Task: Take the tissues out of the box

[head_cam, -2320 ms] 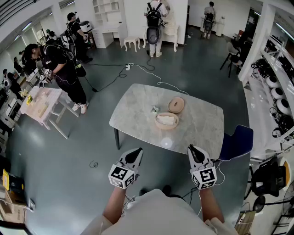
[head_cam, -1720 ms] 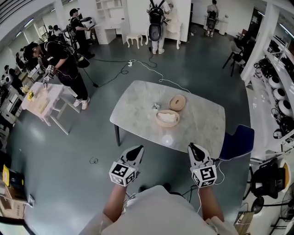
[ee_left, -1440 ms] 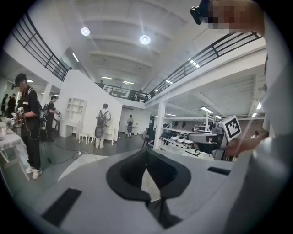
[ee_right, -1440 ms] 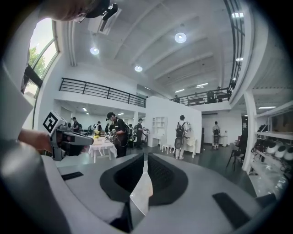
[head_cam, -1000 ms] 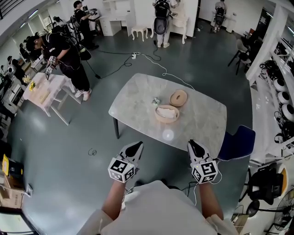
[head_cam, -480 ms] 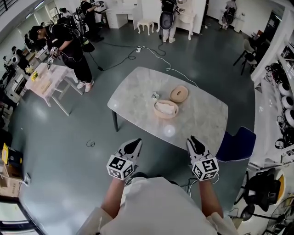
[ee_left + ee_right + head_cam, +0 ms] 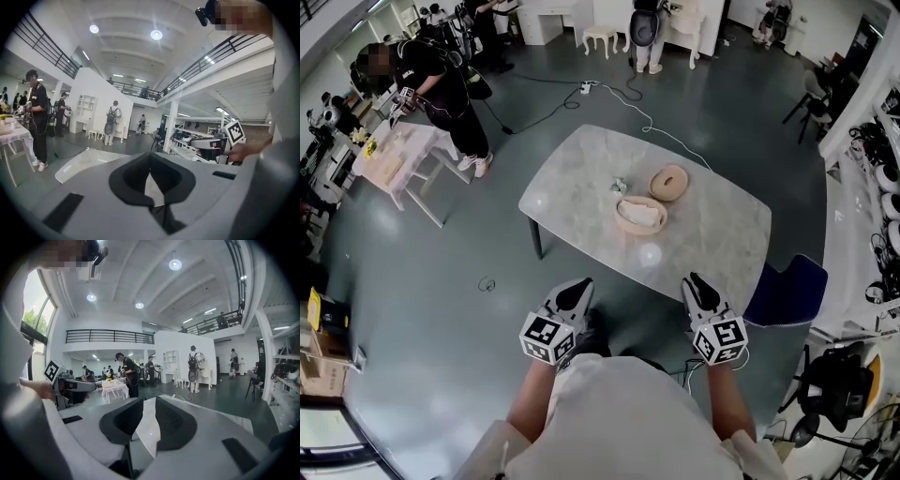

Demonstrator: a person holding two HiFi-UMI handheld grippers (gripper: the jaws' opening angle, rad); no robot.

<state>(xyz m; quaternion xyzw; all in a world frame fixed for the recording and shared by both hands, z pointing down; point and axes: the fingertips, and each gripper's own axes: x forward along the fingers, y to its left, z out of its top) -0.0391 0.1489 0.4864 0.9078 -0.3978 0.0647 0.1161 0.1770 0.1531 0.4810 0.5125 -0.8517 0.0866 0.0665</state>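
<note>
A round wooden box (image 7: 640, 216) holding white tissues (image 7: 642, 213) stands mid-table on the marble table (image 7: 581, 187). Its round lid (image 7: 668, 182) lies just behind it, and a small crumpled thing (image 7: 619, 186) lies to the box's left. Both grippers are held low in front of my body, short of the table's near edge and far from the box. My left gripper (image 7: 575, 289) (image 7: 150, 154) has its jaw tips touching and holds nothing. A narrow slit shows between the jaws of my right gripper (image 7: 694, 281) (image 7: 149, 399), also with nothing in it.
A blue chair (image 7: 787, 291) stands at the table's right end. A person (image 7: 441, 89) works at a small white table (image 7: 394, 159) at the far left. Cables (image 7: 619, 94) trail over the floor behind the table. Shelves with gear (image 7: 881, 187) line the right side.
The table and box have drawn nearer and slid slightly lower in the head view as I step towards them. Both grippers keep the same pose before my body.
</note>
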